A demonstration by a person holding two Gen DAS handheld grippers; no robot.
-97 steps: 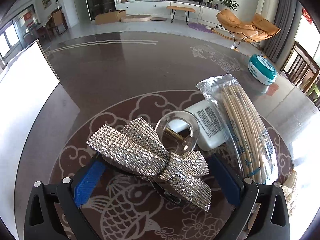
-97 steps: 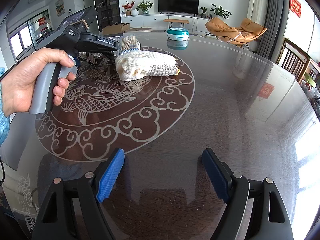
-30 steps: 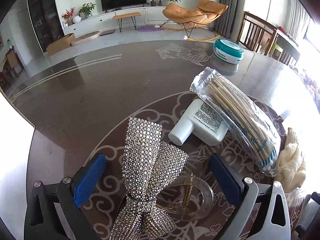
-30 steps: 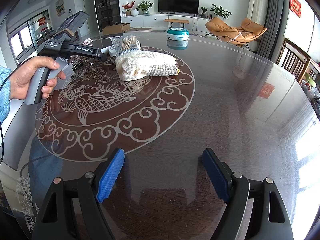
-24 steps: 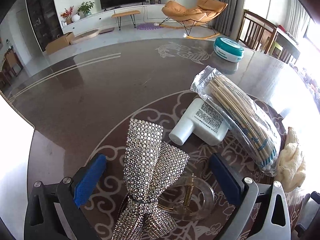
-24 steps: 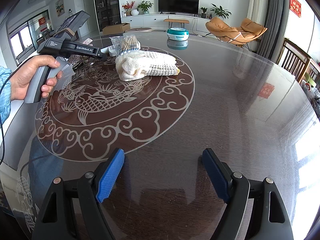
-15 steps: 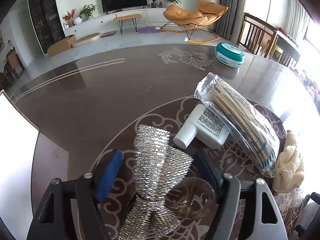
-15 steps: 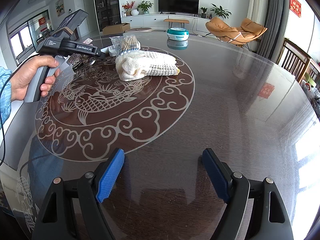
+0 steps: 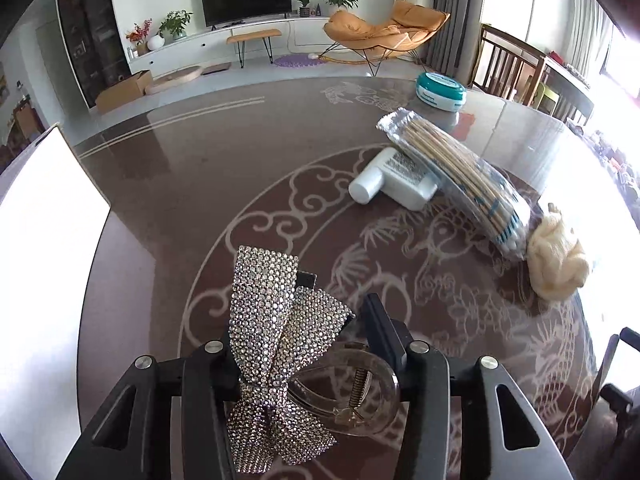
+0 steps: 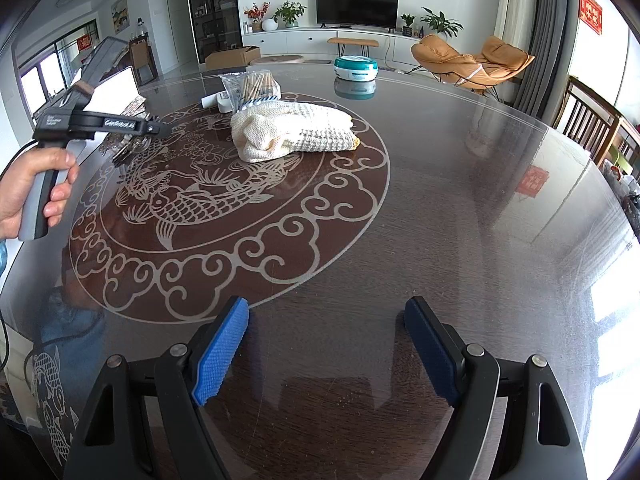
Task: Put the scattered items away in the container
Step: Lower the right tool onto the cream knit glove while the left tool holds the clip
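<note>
A rhinestone bow hair clip point(image 9: 272, 312) with a clear round ring point(image 9: 348, 392) sits between the jaws of my left gripper point(image 9: 300, 316). The jaws are closing and the pads press on the bow's wings. The white container point(image 9: 40, 240) stands at the left edge of the left wrist view. A white bottle point(image 9: 396, 182), a bag of wooden sticks point(image 9: 460, 176) and a cream knitted cloth point(image 9: 558, 264) lie further right on the table. My right gripper point(image 10: 326, 340) hangs open over bare table, with nothing between its blue pads point(image 10: 220, 348).
A teal round tin point(image 9: 440, 90) stands near the table's far edge. In the right wrist view a hand point(image 10: 28, 192) holds the left gripper's handle at the left, beside the white container point(image 10: 114, 88). Chairs stand beyond the table's right side.
The left jaws have closed from wide open onto the bow clip. The left gripper has drawn back from the bottle with the clip in it. The right gripper has not moved.
</note>
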